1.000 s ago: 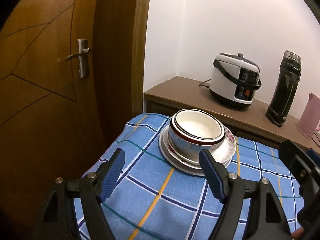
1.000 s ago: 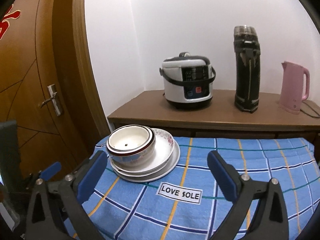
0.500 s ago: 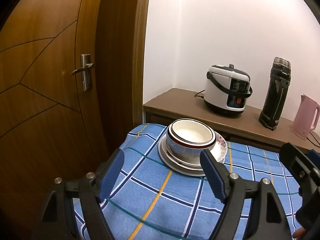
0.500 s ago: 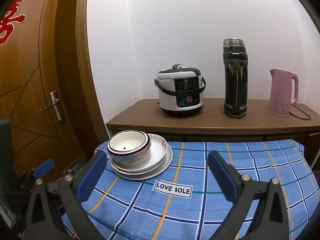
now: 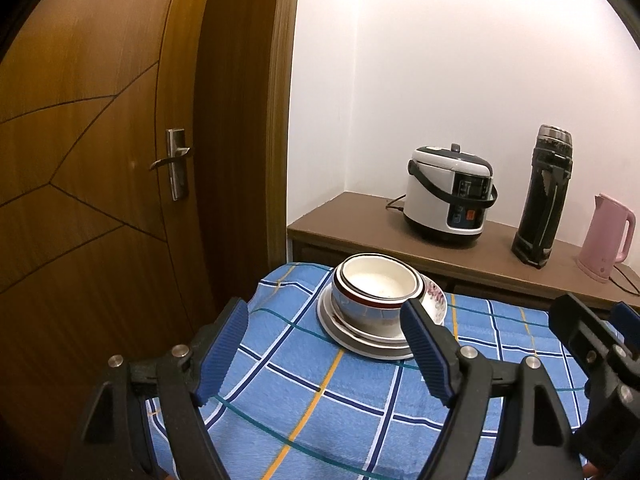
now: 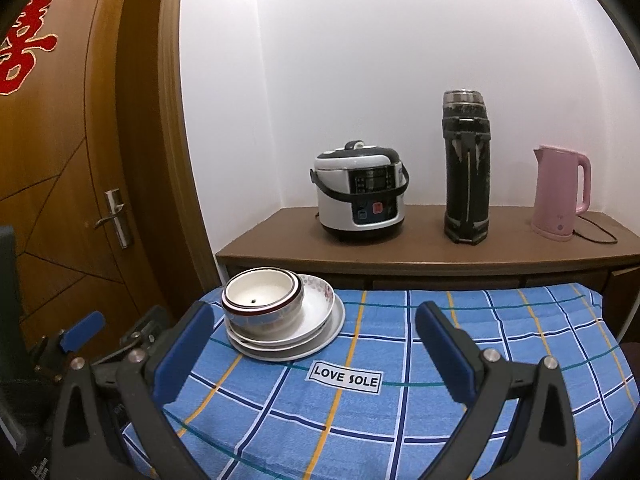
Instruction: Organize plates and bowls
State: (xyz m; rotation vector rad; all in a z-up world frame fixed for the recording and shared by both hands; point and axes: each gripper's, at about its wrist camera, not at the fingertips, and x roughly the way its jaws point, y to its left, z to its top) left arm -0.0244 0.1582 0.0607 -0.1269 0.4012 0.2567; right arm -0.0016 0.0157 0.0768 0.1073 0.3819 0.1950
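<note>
A white bowl [image 5: 376, 294] with a dark red band under its rim sits nested in what seems a second bowl, on a floral plate [image 6: 316, 300] and plainer plates [image 6: 288, 346], centre-left of frame on the blue checked desk [image 6: 440, 420]. Left gripper [image 5: 324, 354] and right gripper [image 6: 314, 354] fingers spread wide, holding nothing.

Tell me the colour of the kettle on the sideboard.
Pink. The kettle shows best in the right wrist view, at the right end of the sideboard.
</note>
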